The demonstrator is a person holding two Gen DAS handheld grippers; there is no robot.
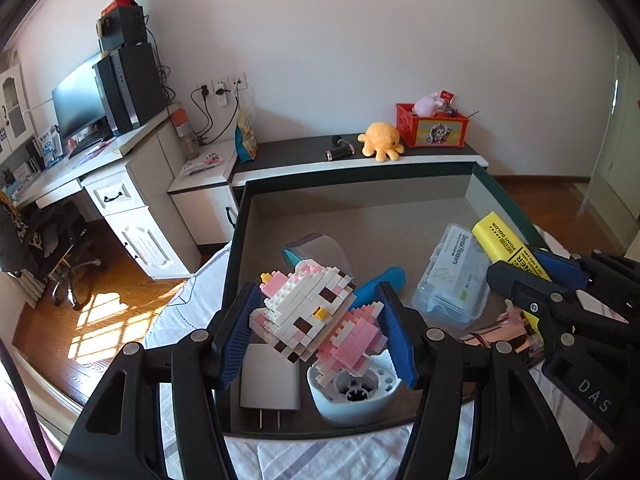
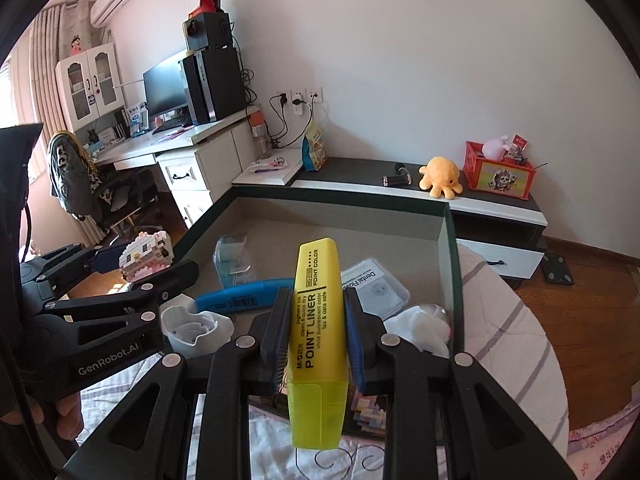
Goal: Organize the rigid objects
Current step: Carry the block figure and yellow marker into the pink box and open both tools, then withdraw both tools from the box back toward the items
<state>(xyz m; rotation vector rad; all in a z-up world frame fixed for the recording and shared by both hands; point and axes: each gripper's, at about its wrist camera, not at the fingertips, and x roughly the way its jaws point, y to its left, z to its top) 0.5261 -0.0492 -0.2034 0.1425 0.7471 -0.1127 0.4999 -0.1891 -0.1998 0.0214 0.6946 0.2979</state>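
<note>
**Both grippers loaded over the dark-rimmed box**

The left gripper [image 1: 316,320] is clamped on a pink-and-white brick figure [image 1: 316,316], its blue pads pressing the toy's two sides. The figure hangs tilted above the near end of the box [image 1: 236,248], which sits on a striped bedsheet [image 1: 320,456].

Under the figure, at 6 o'clock in the left wrist view, lie a white charger plug [image 1: 270,380] and, just beside it at 5 o'clock, a white round holder [image 1: 352,396]. A blue tube [image 1: 380,280] lies behind the figure, and a clear dental floss case [image 1: 448,276] rests at 3 o'clock on the box floor.

The right gripper [image 2: 318,332] is closed around a yellow highlighter [image 2: 318,320], held nearly upright with its translucent cap end toward the camera. In the right wrist view the box floor lies beyond it, toward 12 o'clock.

Past the box, a low shelf carries a yellow plush octopus [image 1: 380,140] and, at 1 o'clock, a red crate [image 1: 432,126].
</note>
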